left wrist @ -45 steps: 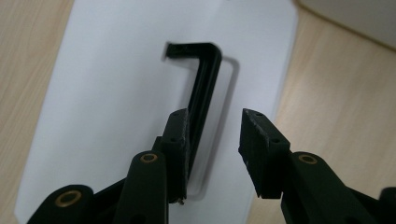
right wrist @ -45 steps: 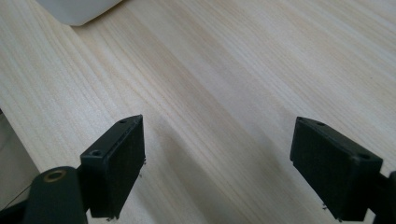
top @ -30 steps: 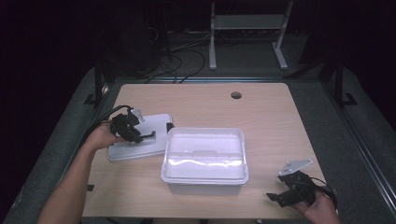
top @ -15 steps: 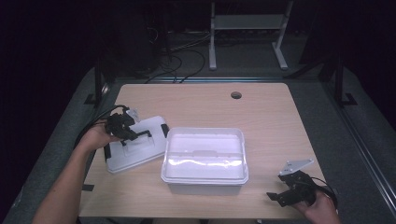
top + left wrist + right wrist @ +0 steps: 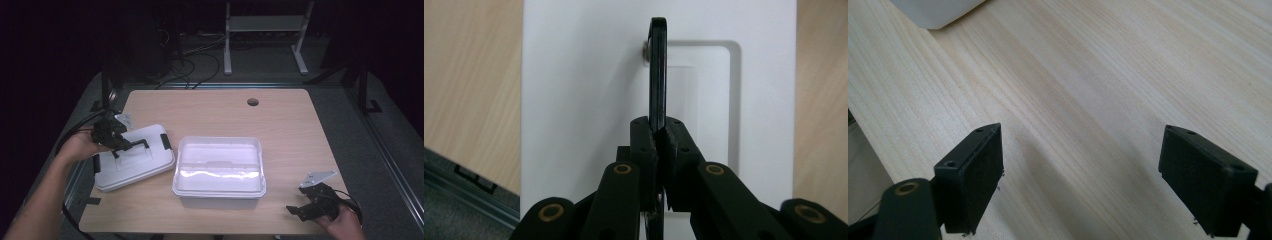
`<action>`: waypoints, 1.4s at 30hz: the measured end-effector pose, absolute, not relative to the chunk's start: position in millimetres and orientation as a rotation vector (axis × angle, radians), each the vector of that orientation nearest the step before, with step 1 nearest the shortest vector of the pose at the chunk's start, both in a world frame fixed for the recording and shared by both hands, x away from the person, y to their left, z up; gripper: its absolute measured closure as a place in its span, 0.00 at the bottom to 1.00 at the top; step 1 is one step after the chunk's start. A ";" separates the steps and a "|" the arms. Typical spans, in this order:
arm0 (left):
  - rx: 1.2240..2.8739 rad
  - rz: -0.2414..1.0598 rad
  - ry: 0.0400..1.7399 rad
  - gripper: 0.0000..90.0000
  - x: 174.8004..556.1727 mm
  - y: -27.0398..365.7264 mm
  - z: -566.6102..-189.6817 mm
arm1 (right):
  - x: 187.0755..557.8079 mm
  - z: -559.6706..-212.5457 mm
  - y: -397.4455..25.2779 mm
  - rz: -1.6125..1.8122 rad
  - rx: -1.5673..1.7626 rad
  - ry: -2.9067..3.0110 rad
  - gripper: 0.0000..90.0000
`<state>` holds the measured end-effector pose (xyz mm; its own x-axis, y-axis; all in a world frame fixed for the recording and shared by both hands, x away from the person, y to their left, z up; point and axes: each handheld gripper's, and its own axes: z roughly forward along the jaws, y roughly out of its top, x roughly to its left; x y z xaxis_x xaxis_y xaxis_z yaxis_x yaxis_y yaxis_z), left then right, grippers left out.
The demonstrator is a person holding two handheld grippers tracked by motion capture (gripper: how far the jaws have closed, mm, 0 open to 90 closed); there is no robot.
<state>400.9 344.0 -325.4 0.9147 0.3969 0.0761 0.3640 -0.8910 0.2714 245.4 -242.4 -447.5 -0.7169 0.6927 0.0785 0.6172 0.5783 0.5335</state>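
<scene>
Table (image 5: pixel 215 110), lid (image 5: pixel 132 160) shifted nearer, left tool (image 5: pixel 120 145) gripping

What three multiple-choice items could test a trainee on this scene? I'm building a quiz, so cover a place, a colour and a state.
1. Where does the lid lie?
A. On the table, left of the open bin
B. On the bin
C. On the floor

2. What colour is the lid's handle?
A. White
B. Black
C. Red

3. How do the right gripper jaws stand?
A. Shut on the bin
B. Shut on nothing
C. Wide open over bare wood

Answers: 1 A, the high view shows it flat beside the bin. 2 B, the left gripper pinches a black bar. 3 C, its own view shows the pads far apart.
</scene>
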 end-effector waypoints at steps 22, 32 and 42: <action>2.742 0.219 0.438 0.94 370.5 327.5 -238.1 | 246.5 -448.5 -244.8 0.815 1.124 2.663 0.19; 2.714 0.227 0.323 0.94 363.3 296.5 -211.8 | 246.3 -446.6 -245.9 0.821 1.118 2.652 0.19; 2.743 0.169 0.201 0.94 366.4 244.7 -217.7 | 246.0 -445.4 -243.5 0.826 1.105 2.662 0.19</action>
<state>366.4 244.7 -217.7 0.9825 0.1630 0.0902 0.1168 -0.9161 0.3835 246.0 -243.5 -445.4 -0.7195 0.6904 0.0750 0.6117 0.5789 0.5392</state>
